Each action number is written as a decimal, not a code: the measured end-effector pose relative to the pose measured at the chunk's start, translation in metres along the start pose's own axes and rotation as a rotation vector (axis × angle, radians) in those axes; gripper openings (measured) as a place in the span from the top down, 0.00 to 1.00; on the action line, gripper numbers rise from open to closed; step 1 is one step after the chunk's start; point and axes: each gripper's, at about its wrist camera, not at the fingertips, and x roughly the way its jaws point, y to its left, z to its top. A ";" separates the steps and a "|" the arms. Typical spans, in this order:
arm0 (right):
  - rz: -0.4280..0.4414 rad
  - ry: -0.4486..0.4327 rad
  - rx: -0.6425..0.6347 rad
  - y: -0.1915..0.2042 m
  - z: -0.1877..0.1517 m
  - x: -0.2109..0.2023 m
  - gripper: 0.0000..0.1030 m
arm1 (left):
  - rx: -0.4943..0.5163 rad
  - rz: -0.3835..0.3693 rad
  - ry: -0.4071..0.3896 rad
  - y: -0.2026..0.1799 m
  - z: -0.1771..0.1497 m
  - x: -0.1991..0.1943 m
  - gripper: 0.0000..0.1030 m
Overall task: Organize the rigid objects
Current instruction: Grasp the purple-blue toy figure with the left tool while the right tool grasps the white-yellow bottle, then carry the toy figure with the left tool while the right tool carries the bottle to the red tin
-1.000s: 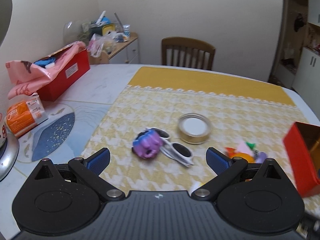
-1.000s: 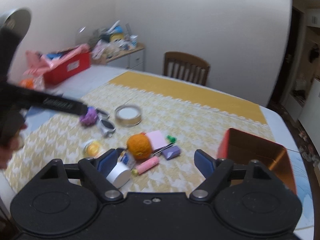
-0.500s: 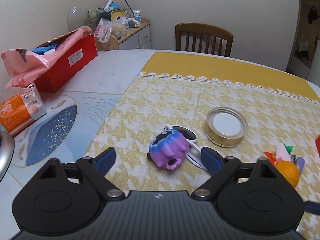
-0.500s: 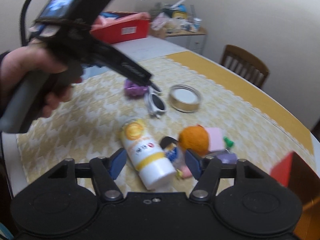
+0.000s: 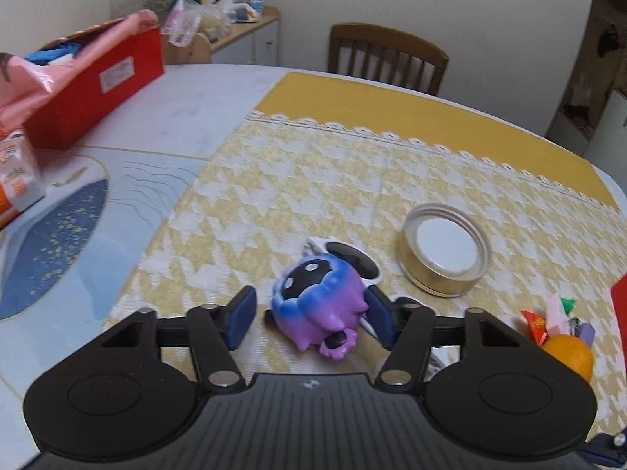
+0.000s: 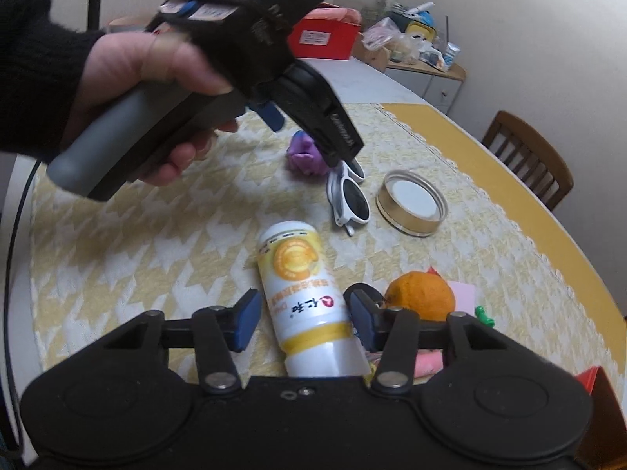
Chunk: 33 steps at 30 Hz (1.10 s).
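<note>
So both tools are down over the yellow-and-white cloth on the worktop right now. In the left wrist view, lower middle of the frame, the left tool has a purple toy sitting between its blue pads; its jaws have just been closing in, the right pad looks right up against the toy, but there's a clear gap on the left side, so it isn't clamped. White sunglasses lie just behind the toy, touching it, and a round gold lid sits to the right of those, a bit apart. At the lower right edge there's an orange with some small colourful bits beside it. Upper left has a red box with pink stuff spilling out, and a wooden chair stands behind the worktop at top centre. In the right wrist view, the right tool straddles a white and yellow bottle lying on its side at bottom centre; those jaws have just been closing too, and the right pad seems to meet the bottle while the left pad stands off it, so no real grip there either. The orange is just right of that pad. In the upper left of that frame a hand in a black sleeve holds the left tool's handle, its tip down at the toy.
</note>
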 end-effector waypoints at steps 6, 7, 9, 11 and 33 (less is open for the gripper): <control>-0.010 0.012 -0.011 0.001 0.001 0.008 0.53 | 0.014 -0.012 0.007 -0.002 0.002 0.003 0.48; -0.011 0.013 -0.018 0.002 0.002 0.009 0.53 | 0.013 -0.016 0.008 -0.001 0.003 0.003 0.48; -0.019 0.018 -0.042 0.005 0.001 0.011 0.52 | 0.017 -0.024 0.010 0.001 0.003 0.003 0.48; -0.027 0.023 -0.059 0.007 0.001 0.012 0.53 | 0.020 -0.028 0.014 0.001 0.004 0.003 0.48; 0.029 0.037 0.317 -0.026 -0.001 -0.030 0.54 | 0.090 0.019 -0.003 -0.001 -0.020 -0.056 0.49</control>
